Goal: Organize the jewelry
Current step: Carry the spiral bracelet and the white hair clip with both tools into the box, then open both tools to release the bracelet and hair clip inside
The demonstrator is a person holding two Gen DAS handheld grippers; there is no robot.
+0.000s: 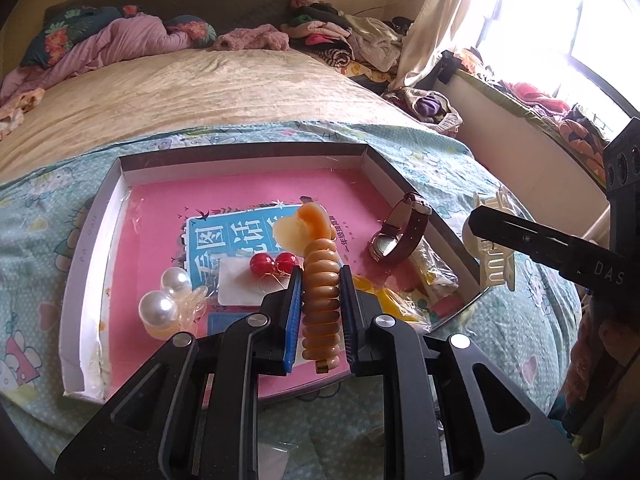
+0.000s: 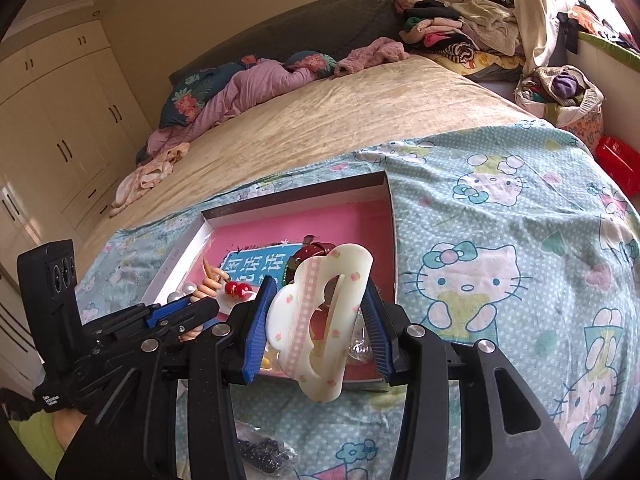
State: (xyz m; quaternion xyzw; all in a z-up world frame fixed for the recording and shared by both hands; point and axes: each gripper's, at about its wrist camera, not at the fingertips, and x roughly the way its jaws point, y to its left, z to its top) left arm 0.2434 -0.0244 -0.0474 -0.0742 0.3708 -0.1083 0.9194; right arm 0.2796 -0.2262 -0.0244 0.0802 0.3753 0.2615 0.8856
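My left gripper (image 1: 320,280) is shut on an orange spiral hair tie (image 1: 322,292) with a heart charm, held above a shallow box (image 1: 100,216) with a pink floor. In the box lie red ball earrings (image 1: 274,263), pearl hair ties (image 1: 164,300) and a brown-strapped watch (image 1: 400,230). My right gripper (image 2: 320,304) is shut on a cream cloud-shaped hair claw (image 2: 320,320), held over the box's (image 2: 390,216) near right corner. The left gripper (image 2: 182,312) shows at left in the right wrist view. The right gripper's finger (image 1: 532,240) and claw (image 1: 494,256) show at right in the left wrist view.
The box sits on a Hello Kitty sheet (image 2: 500,240) over a bed (image 1: 180,92) with piled clothes (image 1: 348,40) at the back. A bag of dark beads (image 2: 264,450) lies on the sheet near me. Clear wrappers (image 1: 436,268) sit in the box's right corner.
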